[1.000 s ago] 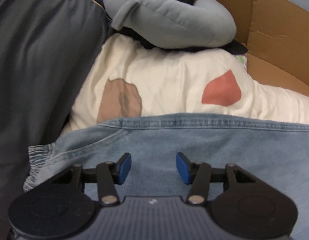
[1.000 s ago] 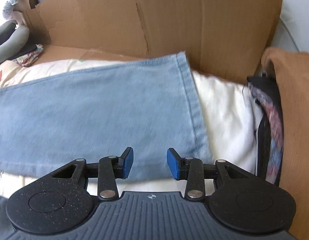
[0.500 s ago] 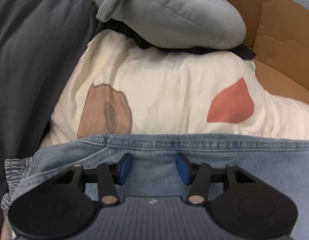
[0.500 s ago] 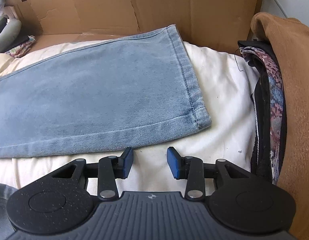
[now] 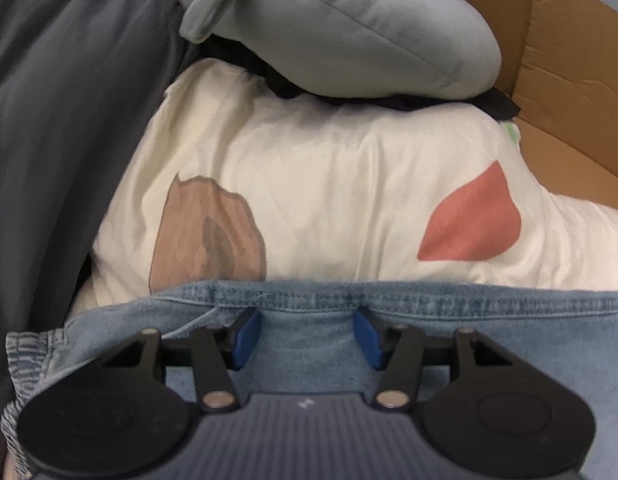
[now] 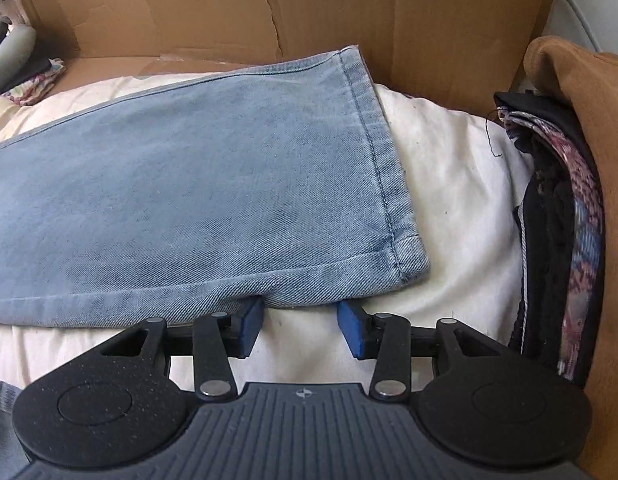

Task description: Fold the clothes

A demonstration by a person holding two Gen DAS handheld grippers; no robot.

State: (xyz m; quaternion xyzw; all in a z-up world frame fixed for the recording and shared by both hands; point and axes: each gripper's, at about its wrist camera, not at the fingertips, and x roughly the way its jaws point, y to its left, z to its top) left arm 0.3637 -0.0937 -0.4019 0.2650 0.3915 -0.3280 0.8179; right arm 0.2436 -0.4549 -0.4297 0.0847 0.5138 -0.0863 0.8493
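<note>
Left gripper [image 5: 305,334]: blue fingers [image 5: 245,336] spread wide, nothing held, low over the jeans [image 5: 449,344] just short of the stitched seam edge. Right gripper [image 6: 301,326]: fingers [image 6: 251,324] also wide, empty, tips at the near edge of the leg by the hem [image 6: 389,184], resting on the cream duvet [image 6: 461,184]. Jeans: light-blue denim, flat across the duvet. No readable writing. Beyond: grey pillow [image 5: 349,28], cardboard [image 6: 349,4], brown cloth [image 6: 589,160].
</note>
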